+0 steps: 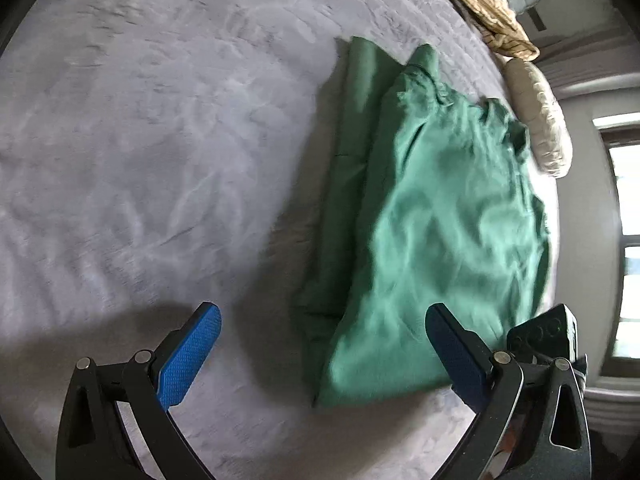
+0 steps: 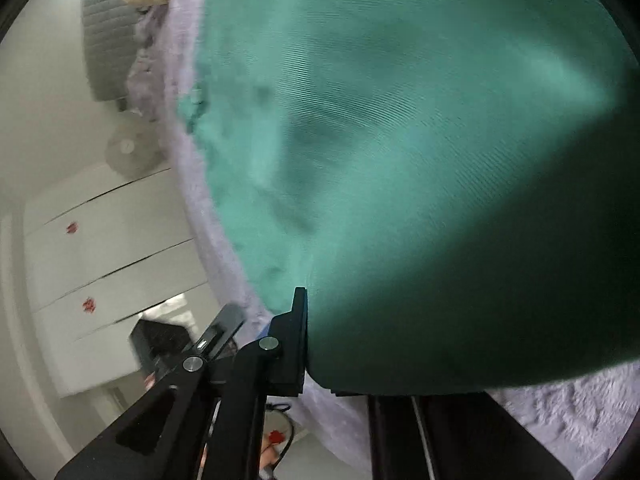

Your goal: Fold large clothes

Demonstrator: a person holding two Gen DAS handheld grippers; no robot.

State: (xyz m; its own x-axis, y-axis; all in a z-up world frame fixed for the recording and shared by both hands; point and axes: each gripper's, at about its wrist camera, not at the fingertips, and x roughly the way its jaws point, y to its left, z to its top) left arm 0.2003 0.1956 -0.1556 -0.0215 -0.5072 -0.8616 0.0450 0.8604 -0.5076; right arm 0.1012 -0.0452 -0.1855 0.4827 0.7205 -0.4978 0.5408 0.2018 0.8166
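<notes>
A green garment (image 1: 432, 216) lies folded lengthwise on the grey fleece bedspread (image 1: 140, 140), its near end between my left fingers. My left gripper (image 1: 324, 344) is open and empty, hovering above the garment's near end; its blue pads (image 1: 188, 360) stand wide apart. In the right wrist view the green garment (image 2: 400, 160) fills most of the frame. My right gripper (image 2: 316, 344) is shut on the garment's edge, with one black finger (image 2: 292, 344) showing and the other hidden under the cloth.
A beige bundle (image 1: 540, 120) and a tan cloth (image 1: 480, 4) lie at the bed's far right edge. A window (image 1: 628, 240) is at right. White wardrobe doors (image 2: 100, 240) and a fan (image 2: 128, 152) stand beyond the bed edge. The other gripper's body (image 1: 548, 332) shows at lower right.
</notes>
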